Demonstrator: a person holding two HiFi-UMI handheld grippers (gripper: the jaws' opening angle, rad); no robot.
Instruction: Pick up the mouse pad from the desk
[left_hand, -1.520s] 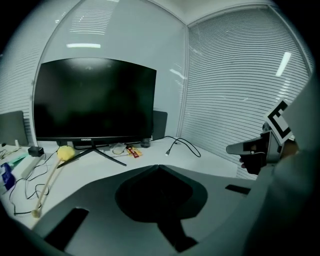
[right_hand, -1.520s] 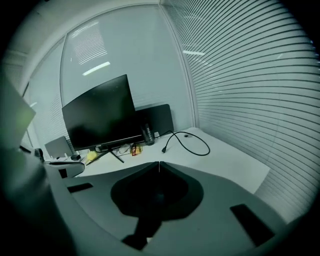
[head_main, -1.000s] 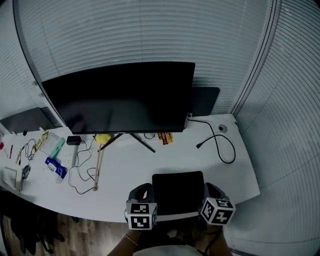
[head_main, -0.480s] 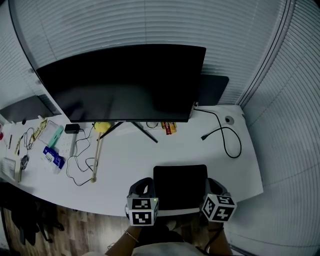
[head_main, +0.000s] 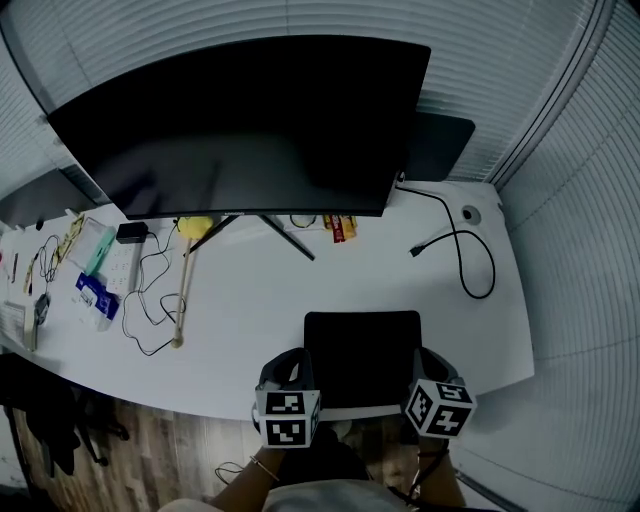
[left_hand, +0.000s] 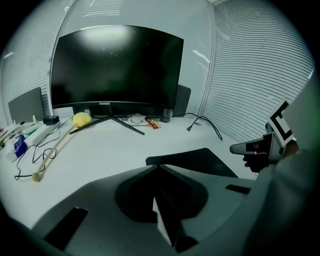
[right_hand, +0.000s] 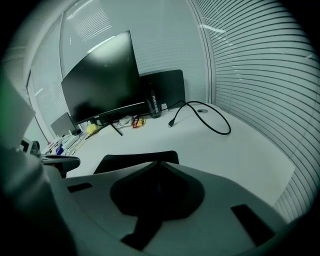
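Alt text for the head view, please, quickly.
A black mouse pad lies at the near edge of the white desk, flanked by the left gripper and right gripper, both shut. Behind it are a dark monitor and a loose black cable.

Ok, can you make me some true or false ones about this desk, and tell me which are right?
1. The mouse pad lies flat on the desk. True.
2. The monitor is switched on and bright. False: its screen is dark.
3. The left gripper and the right gripper are wide open. False: each has its jaws together, with nothing between them.
4. A black cable lies on the desk, off to the right of the mouse pad. True.
5. The mouse pad is red. False: it is black.
6. In the head view there is one gripper at each side of the mouse pad. True.
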